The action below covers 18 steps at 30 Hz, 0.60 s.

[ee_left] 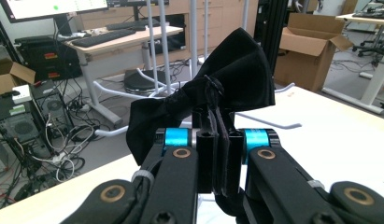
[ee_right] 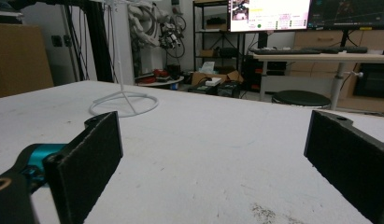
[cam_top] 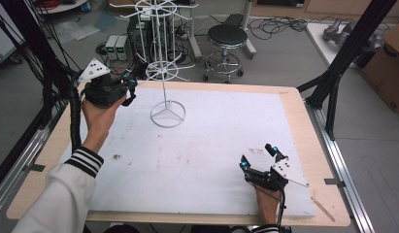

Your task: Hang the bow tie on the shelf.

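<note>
A black cloth (ee_left: pixel 236 70), bunched like a bow, is pinched between the jaws of my left gripper (ee_left: pixel 216 135), and its folds spread up and out above the pads. In the high view my left gripper (cam_top: pixel 130 88) is held above the back left corner of the table. It sits just left of a white wire hanging rack (cam_top: pixel 164 73), whose ring base (cam_top: pixel 168 114) stands on the white mat (cam_top: pixel 197 155). The rack's rods (ee_left: pixel 164 42) rise close behind the cloth. My right gripper (cam_top: pixel 257 155) rests low at the front right, open with nothing between its pads (ee_right: pixel 91 163).
The wooden table (cam_top: pixel 304 126) carries the white mat. Behind it are a black stool (cam_top: pixel 227 36), computer boxes and cables on the floor. A black frame post (cam_top: pixel 342 58) and a cardboard box (cam_top: pixel 389 63) stand at the right.
</note>
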Each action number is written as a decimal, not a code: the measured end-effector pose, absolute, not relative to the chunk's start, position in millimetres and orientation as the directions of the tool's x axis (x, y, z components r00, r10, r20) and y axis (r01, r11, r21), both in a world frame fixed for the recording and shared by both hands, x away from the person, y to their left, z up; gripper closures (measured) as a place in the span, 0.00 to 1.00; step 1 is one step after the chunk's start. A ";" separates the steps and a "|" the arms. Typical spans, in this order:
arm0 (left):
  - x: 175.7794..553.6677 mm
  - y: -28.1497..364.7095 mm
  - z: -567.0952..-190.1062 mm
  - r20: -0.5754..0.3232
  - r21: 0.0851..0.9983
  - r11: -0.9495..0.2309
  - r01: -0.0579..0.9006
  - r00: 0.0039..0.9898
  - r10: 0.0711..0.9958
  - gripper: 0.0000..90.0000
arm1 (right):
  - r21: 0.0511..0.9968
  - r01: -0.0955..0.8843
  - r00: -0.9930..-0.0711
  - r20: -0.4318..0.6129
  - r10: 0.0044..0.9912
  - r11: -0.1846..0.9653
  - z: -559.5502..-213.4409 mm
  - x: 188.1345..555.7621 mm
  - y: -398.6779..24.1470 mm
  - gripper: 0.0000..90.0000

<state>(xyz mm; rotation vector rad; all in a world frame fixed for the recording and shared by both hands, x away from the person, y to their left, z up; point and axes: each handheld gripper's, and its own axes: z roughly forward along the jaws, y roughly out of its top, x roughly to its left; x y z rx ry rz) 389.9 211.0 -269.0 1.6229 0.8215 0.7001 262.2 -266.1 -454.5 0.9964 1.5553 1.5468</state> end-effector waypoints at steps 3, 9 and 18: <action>392.8 207.7 -270.0 0.017 0.980 -0.130 0.153 0.581 0.814 0.97 | 0.999 0.037 -0.446 0.030 0.895 -0.015 -454.5 262.1 -266.2 0.04; 396.7 202.3 -270.3 0.014 0.979 -0.130 0.157 0.585 0.811 0.97 | 0.999 0.036 -0.446 0.030 0.894 -0.016 -454.5 262.2 -266.2 0.04; 402.5 190.3 -273.7 0.028 0.975 -0.154 0.162 0.598 0.801 0.97 | 0.999 0.037 -0.445 0.026 0.895 -0.011 -454.4 262.0 -266.0 0.04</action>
